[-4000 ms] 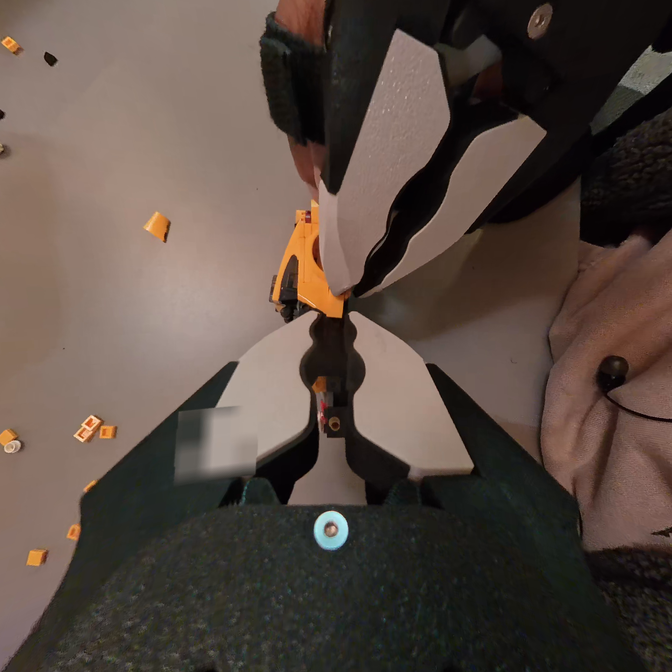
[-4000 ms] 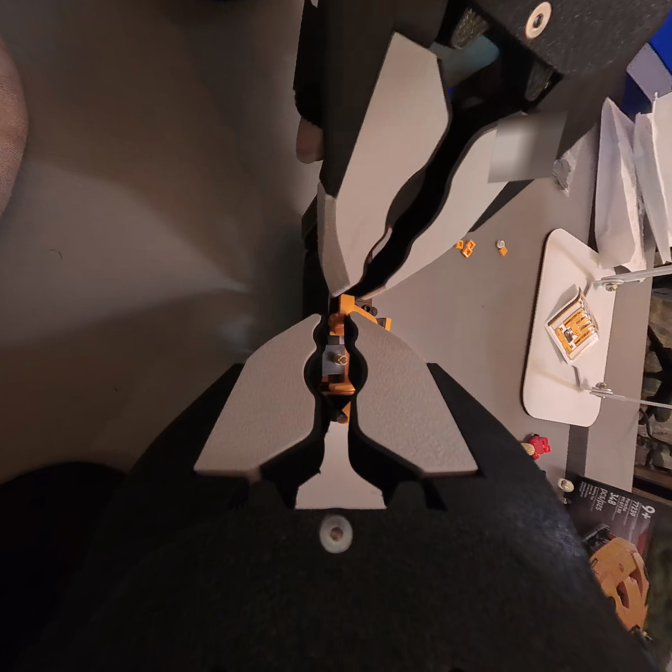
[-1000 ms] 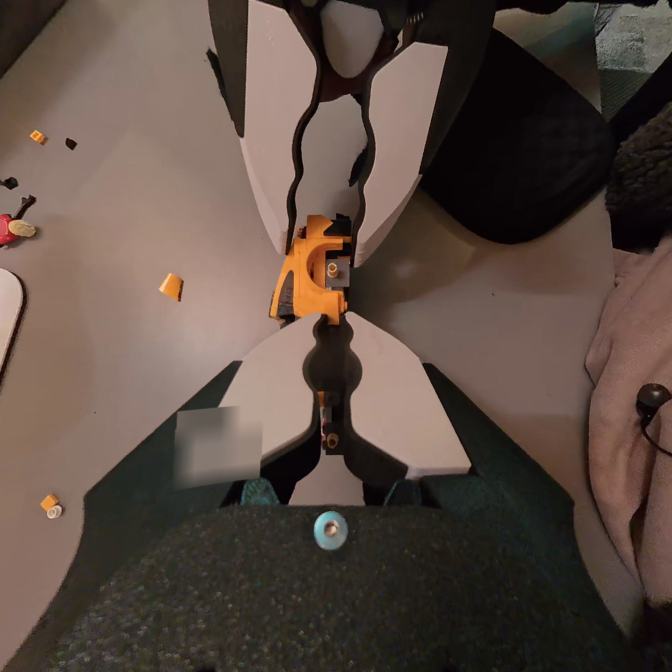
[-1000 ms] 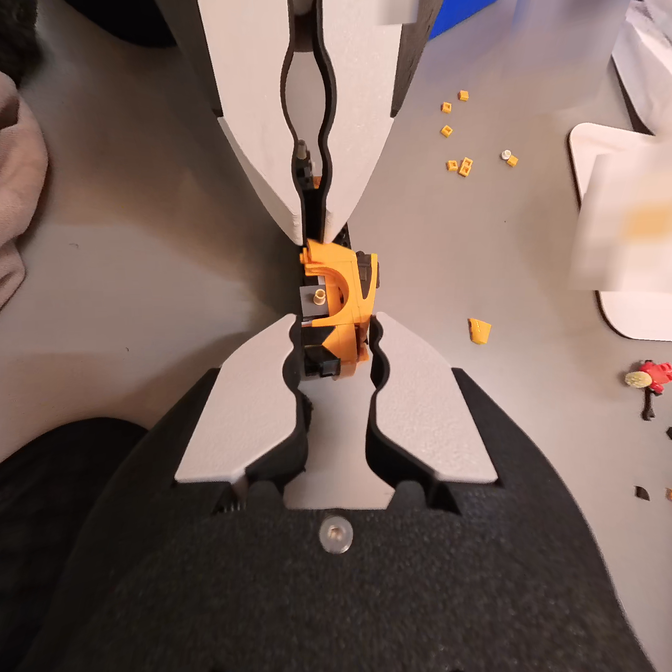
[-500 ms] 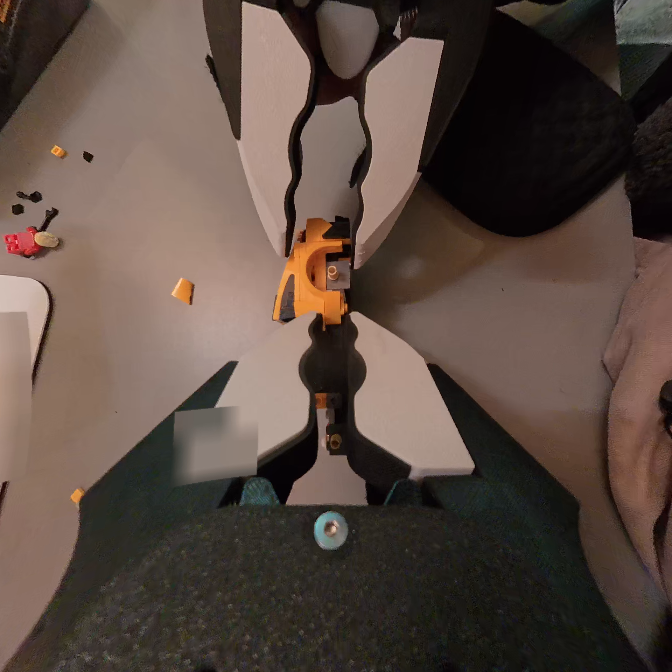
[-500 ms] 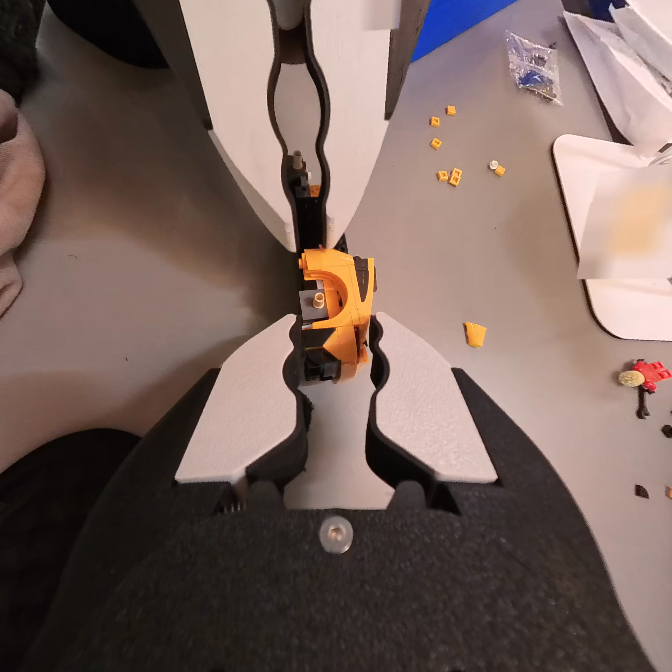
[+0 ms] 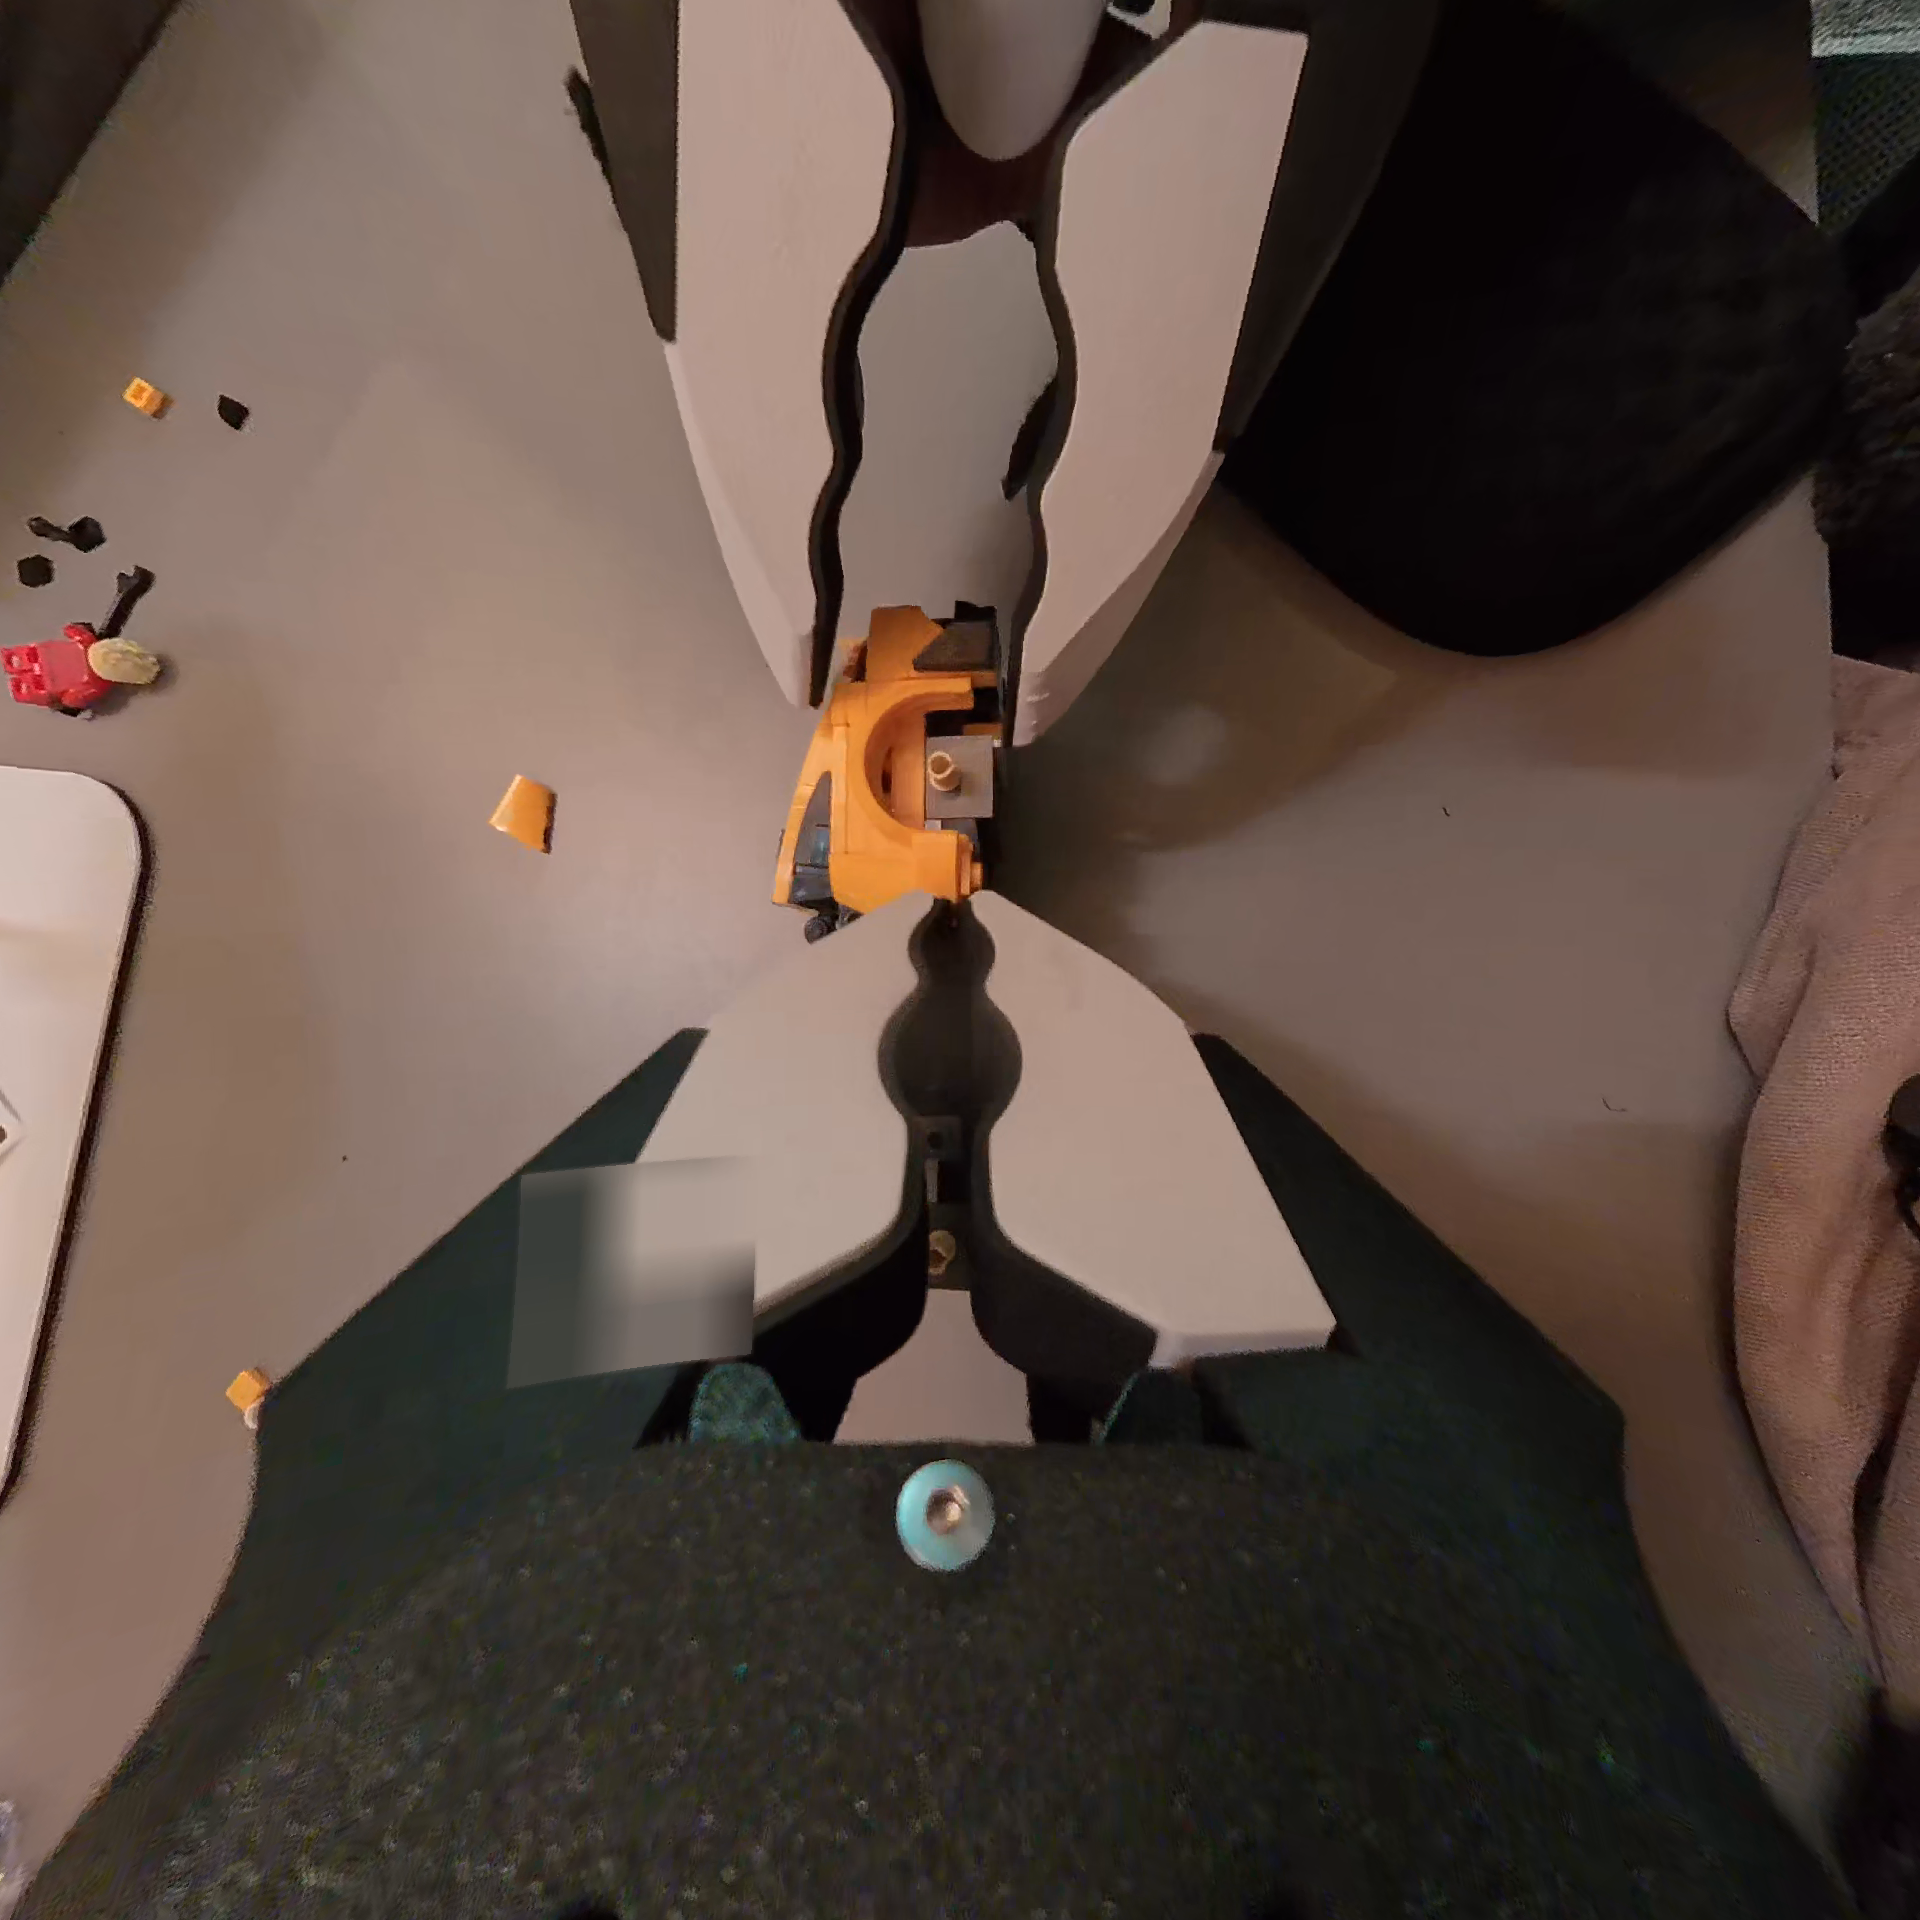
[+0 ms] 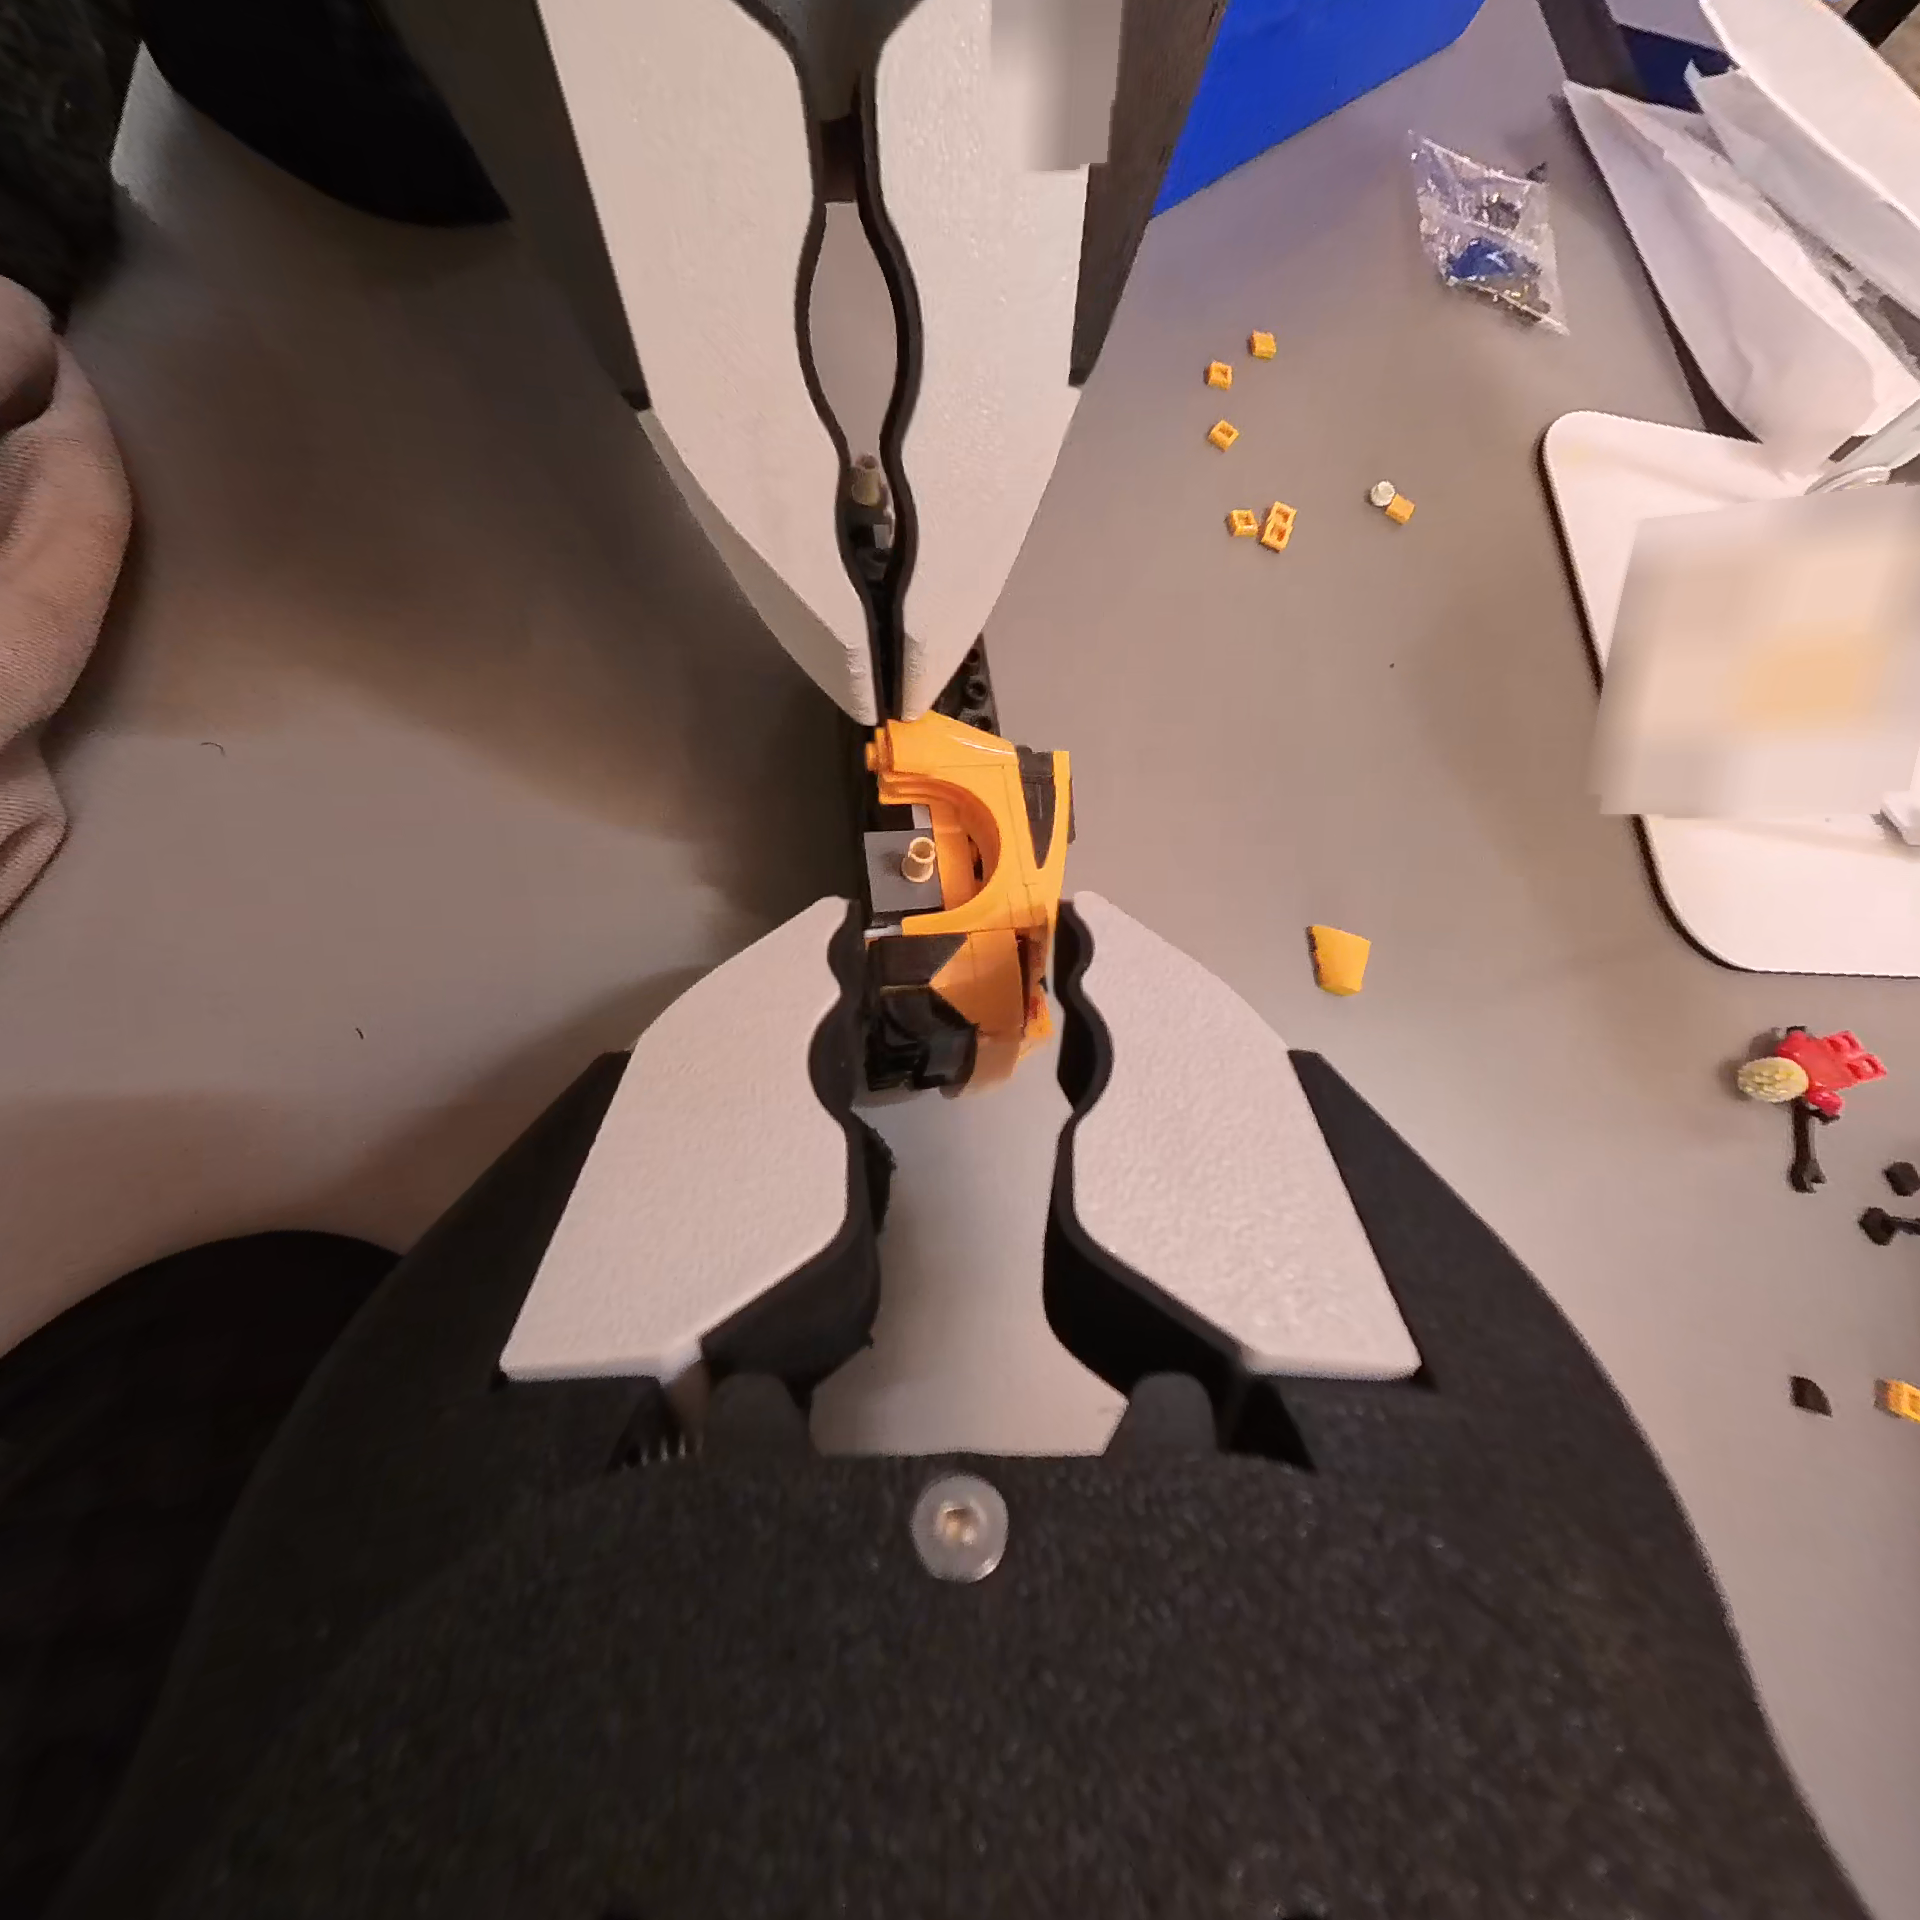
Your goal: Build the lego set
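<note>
Squeezed tighter than before, the left gripper (image 7: 940, 909) seems to pinch the orange-and-black toy brick car (image 8: 977, 883) by its thin end. The right gripper (image 8: 956, 997) hugs its sides. Hold both steady.

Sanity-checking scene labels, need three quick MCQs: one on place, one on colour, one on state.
1. Where does the loose orange wedge-shaped brick lie?
A. On the white board
B. On the grey tabletop, to one side of the orange-and-black toy brick car model
C. Between the left gripper's fingers

2. What colour is the body of the small toy figure lying on the tabletop?
A. Blue
B. Green
C. Red

3. How does the right gripper stand?
A. Fingers pressed on both sides of the model
B. Fingers spread wide, well clear of the model
C. Fingers shut tip to tip, nothing between

Key:
1. B: the wedge lies on bare tabletop, apart from the model.
2. C: the figure's body is red.
3. A: the right gripper's fingers flank and touch the model.
</note>
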{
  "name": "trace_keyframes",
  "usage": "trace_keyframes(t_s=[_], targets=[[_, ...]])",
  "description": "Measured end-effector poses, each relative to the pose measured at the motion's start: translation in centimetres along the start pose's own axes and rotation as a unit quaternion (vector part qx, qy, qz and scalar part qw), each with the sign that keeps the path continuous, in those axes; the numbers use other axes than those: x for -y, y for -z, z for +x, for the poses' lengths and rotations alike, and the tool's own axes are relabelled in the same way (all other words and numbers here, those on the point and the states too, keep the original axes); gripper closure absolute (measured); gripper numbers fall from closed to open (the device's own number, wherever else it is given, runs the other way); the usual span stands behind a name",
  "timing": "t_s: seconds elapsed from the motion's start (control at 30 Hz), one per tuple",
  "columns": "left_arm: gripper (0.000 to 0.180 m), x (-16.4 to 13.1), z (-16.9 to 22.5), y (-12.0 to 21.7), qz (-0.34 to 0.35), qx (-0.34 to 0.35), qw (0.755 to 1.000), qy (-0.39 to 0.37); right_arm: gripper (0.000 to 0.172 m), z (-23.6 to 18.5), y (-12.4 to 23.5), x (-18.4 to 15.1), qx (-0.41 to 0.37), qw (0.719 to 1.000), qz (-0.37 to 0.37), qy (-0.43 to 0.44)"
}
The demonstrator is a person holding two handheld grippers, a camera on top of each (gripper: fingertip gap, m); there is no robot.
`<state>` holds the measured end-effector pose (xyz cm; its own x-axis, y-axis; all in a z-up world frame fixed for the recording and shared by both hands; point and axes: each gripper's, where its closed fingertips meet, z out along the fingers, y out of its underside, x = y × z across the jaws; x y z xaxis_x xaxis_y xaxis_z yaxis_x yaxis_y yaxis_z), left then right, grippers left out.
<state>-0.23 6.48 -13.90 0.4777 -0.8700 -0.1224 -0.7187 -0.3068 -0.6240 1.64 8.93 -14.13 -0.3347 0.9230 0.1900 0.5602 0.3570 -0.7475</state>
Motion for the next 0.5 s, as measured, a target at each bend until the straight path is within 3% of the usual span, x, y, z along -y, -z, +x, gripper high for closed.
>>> trace_keyframes(t_s=[0.23, 0.5], targets=[[0.179, -0.3, 0.2, -0.1, -0.015, -0.005, 1.0, -0.006, 0.138, -0.5, 0.6, 1.6, -0.006, 1.0, 0.021, 0.018], [0.178, -0.5, 0.2, 0.0, -0.02, -0.003, 1.0, -0.007, 0.155, -1.6, -0.1, 2.9, -0.002, 0.998, 0.025, 0.055]])
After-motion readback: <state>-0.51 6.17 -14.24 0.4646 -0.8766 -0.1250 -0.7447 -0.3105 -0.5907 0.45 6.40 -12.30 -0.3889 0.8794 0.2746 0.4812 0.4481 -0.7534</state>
